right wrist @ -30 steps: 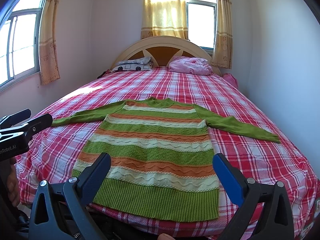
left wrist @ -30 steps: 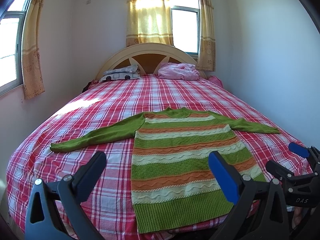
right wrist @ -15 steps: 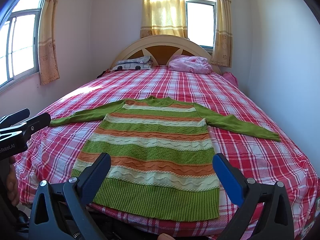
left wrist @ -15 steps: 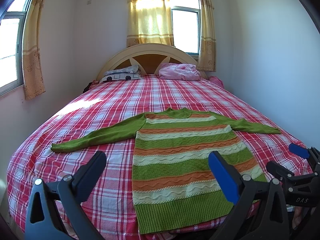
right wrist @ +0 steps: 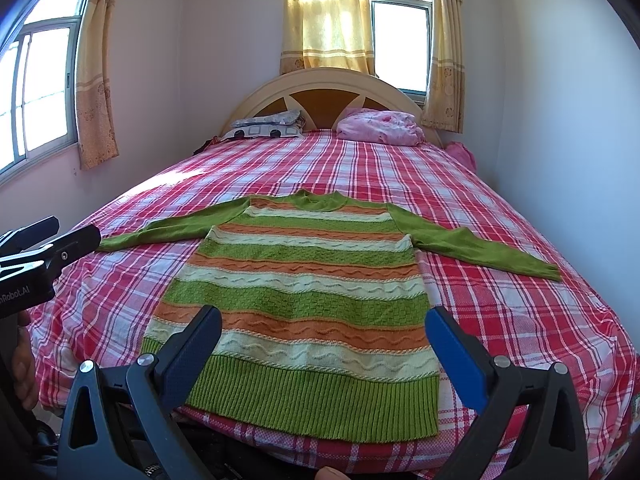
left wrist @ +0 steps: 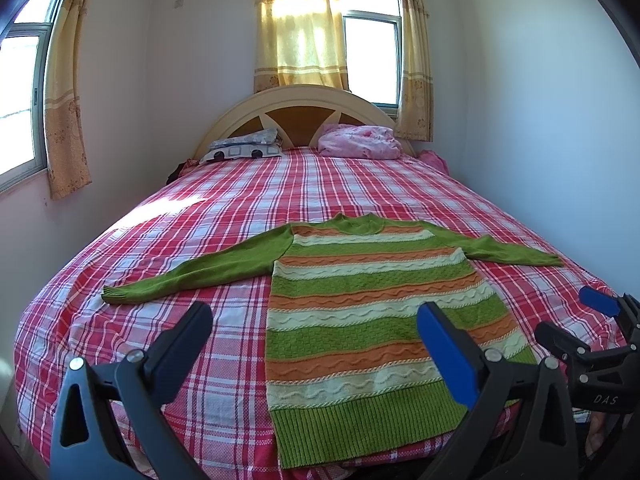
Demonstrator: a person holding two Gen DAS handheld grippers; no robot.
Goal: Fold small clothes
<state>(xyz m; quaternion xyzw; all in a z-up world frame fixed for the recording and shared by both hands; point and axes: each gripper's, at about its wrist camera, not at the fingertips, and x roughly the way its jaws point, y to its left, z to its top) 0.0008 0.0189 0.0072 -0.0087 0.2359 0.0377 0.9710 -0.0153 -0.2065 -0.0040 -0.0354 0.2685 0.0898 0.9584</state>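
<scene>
Striped sweater [right wrist: 304, 280] laid flat, front up, on the plaid bed [right wrist: 520, 320], sleeves spread left and right, hem nearest. Left gripper [left wrist: 316, 344] and right gripper [right wrist: 324, 340] both hover at the near edge, fingers wide apart, holding nothing — the sweater lies just beyond them. A tidy first fold likely means pinching a sleeve cuff and drawing it across the body — without dragging the knit

Red plaid bedspread [left wrist: 240, 208] covering the bed, pink bundle [left wrist: 360, 143] and patterned pillow [left wrist: 244, 148] lying against the arched headboard [left wrist: 300, 98], yellow curtains [left wrist: 300, 32] glowing.
</scene>
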